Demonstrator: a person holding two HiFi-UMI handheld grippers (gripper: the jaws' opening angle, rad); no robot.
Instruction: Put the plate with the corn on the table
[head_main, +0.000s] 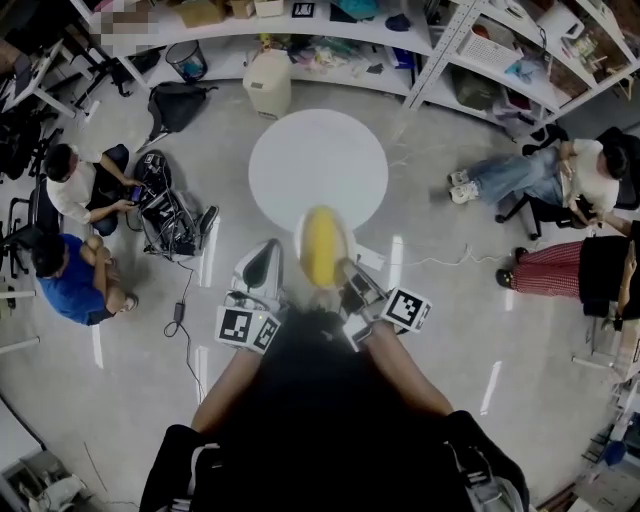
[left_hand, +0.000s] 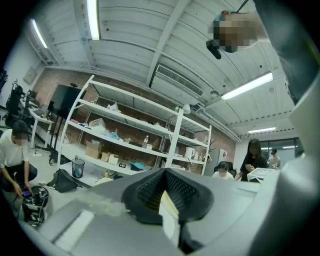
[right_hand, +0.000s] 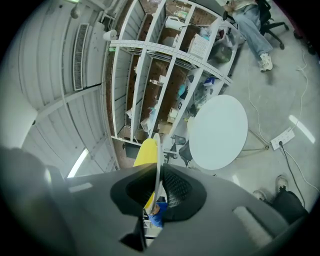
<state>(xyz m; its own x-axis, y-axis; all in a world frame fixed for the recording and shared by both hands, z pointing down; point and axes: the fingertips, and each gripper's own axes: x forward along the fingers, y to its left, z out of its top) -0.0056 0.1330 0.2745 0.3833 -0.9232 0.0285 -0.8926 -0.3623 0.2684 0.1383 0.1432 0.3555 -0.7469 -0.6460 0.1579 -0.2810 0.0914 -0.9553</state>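
Observation:
A white plate (head_main: 331, 226) carrying a yellow corn cob (head_main: 320, 250) hangs in the air just in front of the round white table (head_main: 318, 165). My left gripper (head_main: 290, 272) is shut on the plate's left rim and my right gripper (head_main: 346, 274) on its right rim. In the left gripper view the jaws (left_hand: 167, 200) pinch the pale plate edge (left_hand: 169, 215). The right gripper view has the jaws (right_hand: 157, 182) closed on the thin rim (right_hand: 158, 155), with the corn (right_hand: 145, 152) to its left and the table (right_hand: 218, 132) beyond. The table top is bare.
Two people (head_main: 75, 190) sit on the floor at the left beside black gear (head_main: 165, 215). Another person (head_main: 560, 175) sits at the right. White shelving (head_main: 330, 40), a white bin (head_main: 268, 82), a mesh basket (head_main: 187, 60) and a black bag (head_main: 175, 105) stand behind the table.

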